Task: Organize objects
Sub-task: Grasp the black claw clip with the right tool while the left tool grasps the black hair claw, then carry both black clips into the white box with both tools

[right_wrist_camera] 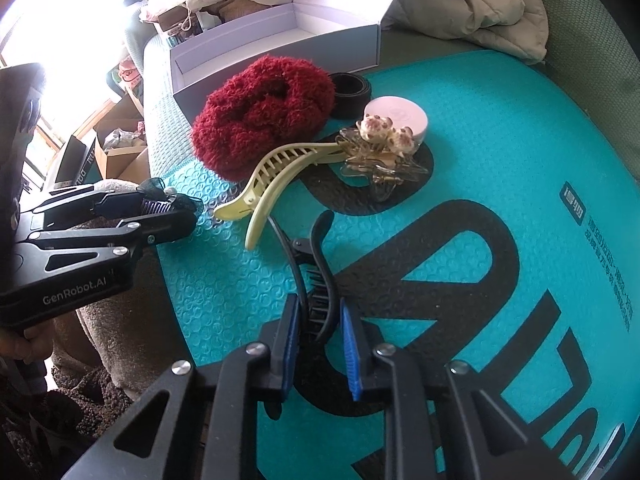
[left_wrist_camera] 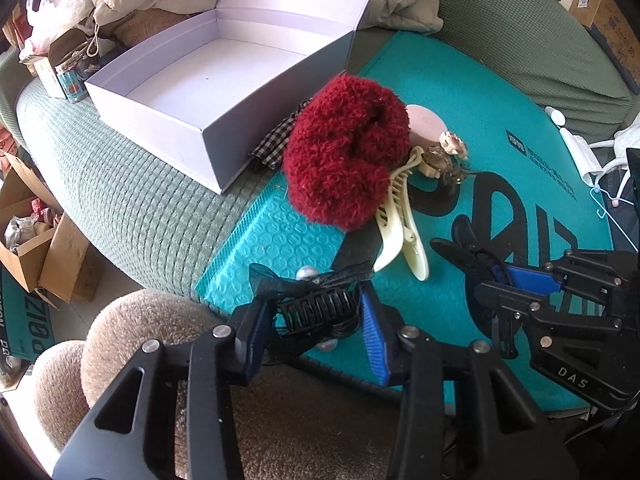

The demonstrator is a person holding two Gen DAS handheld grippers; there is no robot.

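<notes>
Covering the green quilted cushion (left_wrist_camera: 132, 200) lies a teal bubble mailer (right_wrist_camera: 500, 152) with black lettering, crowded with hair accessories. Behind it, an open white box (left_wrist_camera: 208, 92) with lid raised, a beige padded jacket (right_wrist_camera: 488, 4) heaped at the back, and cardboard cartons (left_wrist_camera: 36, 248) on the floor to the left.

Clamped in the left gripper (left_wrist_camera: 320, 316): a black comb clip with sheer bow and pearls (left_wrist_camera: 316, 304), held at the near edge of the mailer. Clenched in the right gripper (right_wrist_camera: 318, 336): a black claw clip (right_wrist_camera: 316, 264), resting on the mailer near the cream claw clip (right_wrist_camera: 280, 176).

Just beside the box, a red fluffy scrunchie (left_wrist_camera: 344, 152), touching the cream clip.

Seen only from the left wrist: a checked fabric piece (left_wrist_camera: 272, 140) between scrunchie and box, plus a small jar (left_wrist_camera: 72, 82) left of the box.

Seen clearly only from the right wrist: a black band (right_wrist_camera: 352, 88) behind the scrunchie, a pink round case (right_wrist_camera: 400, 116), and a clear star clip topped with cat-paw charms (right_wrist_camera: 384, 152)
</notes>
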